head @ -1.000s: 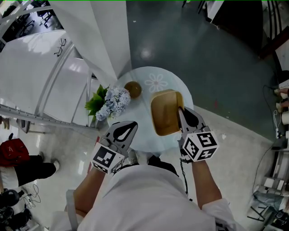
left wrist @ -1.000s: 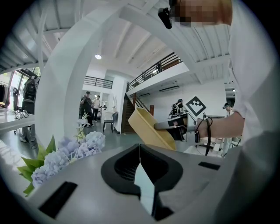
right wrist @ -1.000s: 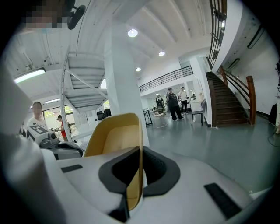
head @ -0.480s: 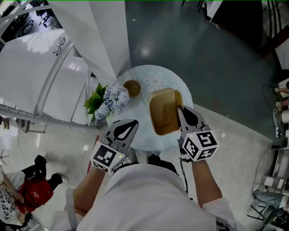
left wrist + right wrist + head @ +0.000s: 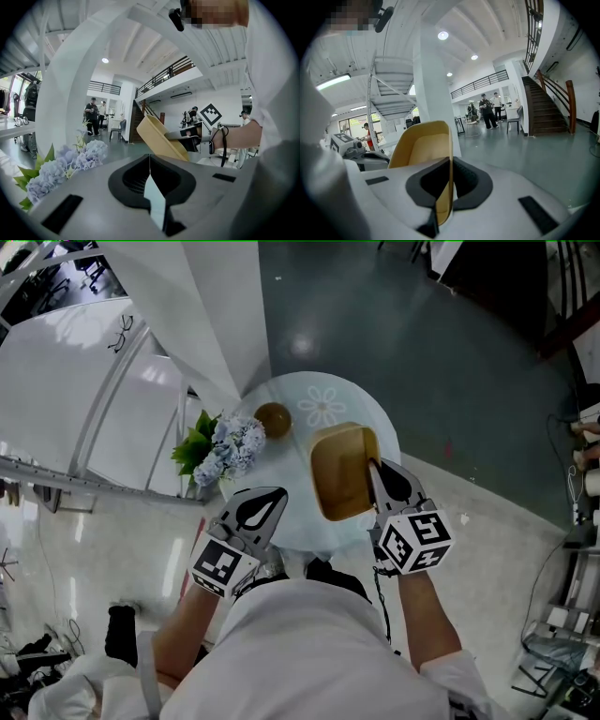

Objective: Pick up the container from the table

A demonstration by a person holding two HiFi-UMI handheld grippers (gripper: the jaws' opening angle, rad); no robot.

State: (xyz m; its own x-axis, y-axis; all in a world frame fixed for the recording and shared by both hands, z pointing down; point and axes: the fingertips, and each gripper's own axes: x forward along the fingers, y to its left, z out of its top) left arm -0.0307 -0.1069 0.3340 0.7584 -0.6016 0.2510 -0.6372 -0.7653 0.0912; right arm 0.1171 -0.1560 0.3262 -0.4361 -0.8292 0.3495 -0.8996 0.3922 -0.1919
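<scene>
The container (image 5: 344, 472) is a tan, open-topped tub. It sits tilted over the right half of the round tabletop (image 5: 289, 476), with its open face turned up and toward the tabletop's left side. The left gripper view shows it canted steeply. It appears to be lifted, but we cannot confirm that its lowest edge is off the tabletop.

The right gripper (image 5: 374, 468) is at the near right edge of the tabletop. Its fingers pinch one side wall of the container, one finger inside and one outside. The left gripper (image 5: 270, 498) hovers at the near left edge of the tabletop, its fingers pressed together on nothing.

To complete the lift well:

1. We hold the pinch firm. A grip on a single wall lets the container swing about the fingers.
2. We raise it straight up from the tabletop, slowly, until the whole base is visibly free.
3. We steer it away from the flowers (image 5: 230, 448) on the left edge of the tabletop and the small brown bowl (image 5: 273, 419) toward the far side.
4. We hold the left gripper outside the tabletop's near edge, ready to support the base if the wall slips.
</scene>
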